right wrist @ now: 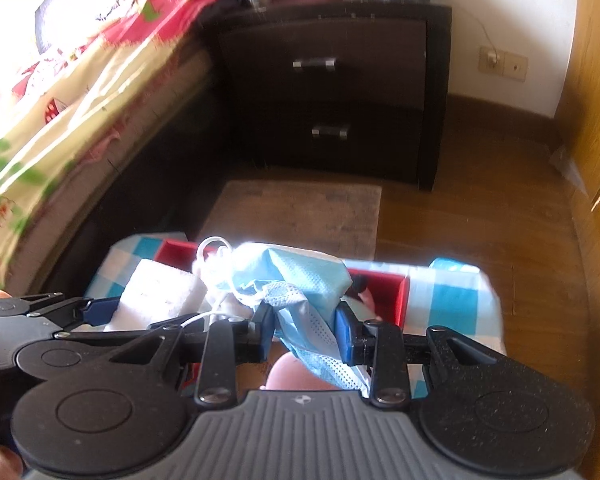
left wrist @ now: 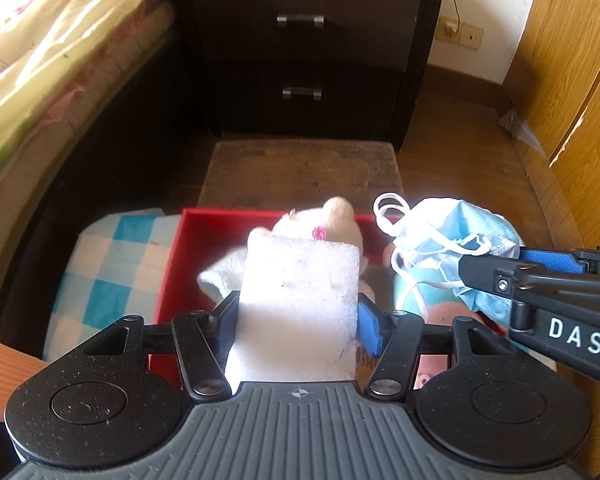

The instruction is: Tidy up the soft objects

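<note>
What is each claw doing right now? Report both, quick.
Left claw: closed on the white rectangular foam sponge.
Right claw: closed on the crumpled light-blue fabric face mask.

White sponge (left wrist: 300,300), crumpled blue masks (right wrist: 300,288) above red box (left wrist: 172,280)

Home bedroom. Bed (right wrist: 60,92) with floral sheet running along left; dark two-drawer nightstand (right wrist: 336,92) standing beside it, clutter sitting on top. Wall socket (right wrist: 502,62) showing on white wall, wooden wardrobe door (left wrist: 572,60) at right, wood floor (right wrist: 480,232) and small mat (right wrist: 300,216) lying below.
</note>
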Demonstrator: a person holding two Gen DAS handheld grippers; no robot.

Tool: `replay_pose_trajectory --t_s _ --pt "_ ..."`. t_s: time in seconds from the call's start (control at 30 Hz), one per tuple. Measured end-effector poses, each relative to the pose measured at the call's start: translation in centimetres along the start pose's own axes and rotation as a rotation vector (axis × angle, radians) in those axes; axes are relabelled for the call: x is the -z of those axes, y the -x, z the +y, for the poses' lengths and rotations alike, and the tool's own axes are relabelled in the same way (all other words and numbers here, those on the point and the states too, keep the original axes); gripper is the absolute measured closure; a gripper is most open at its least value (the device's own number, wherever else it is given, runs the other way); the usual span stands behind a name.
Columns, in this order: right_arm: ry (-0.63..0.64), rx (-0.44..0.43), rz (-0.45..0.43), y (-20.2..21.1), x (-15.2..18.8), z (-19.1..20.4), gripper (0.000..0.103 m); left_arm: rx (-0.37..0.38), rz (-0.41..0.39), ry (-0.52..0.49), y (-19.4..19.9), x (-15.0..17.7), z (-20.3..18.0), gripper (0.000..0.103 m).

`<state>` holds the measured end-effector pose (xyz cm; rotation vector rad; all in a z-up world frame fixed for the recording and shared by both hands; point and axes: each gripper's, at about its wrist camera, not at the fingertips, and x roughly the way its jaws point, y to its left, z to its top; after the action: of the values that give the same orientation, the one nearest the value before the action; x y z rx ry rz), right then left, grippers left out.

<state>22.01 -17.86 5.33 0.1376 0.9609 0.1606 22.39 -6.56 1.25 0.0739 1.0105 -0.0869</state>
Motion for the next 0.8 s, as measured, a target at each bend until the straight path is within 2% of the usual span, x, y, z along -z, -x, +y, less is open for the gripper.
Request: replay_pose_trajectory --t_s 0.2,0.47,0.8 --pt "0.005 0.013 0.022 -2.1 0.8 -0.2 0.089 -0.012 0.013 -0.002 -1.7 0.6 -0.1 0.043" --pt "-0.009 0.017 0.02 -2.8 1.0 -0.7 0.074 -0.029 0.015 -0.014 -2.6 1.0 -0.2 0.032" --pt "-0.025 0.03 0.025 -2.9 1.4 -1.2 0.069 -0.04 0.005 -0.026 -2.4 1.4 -0.2 0.026"
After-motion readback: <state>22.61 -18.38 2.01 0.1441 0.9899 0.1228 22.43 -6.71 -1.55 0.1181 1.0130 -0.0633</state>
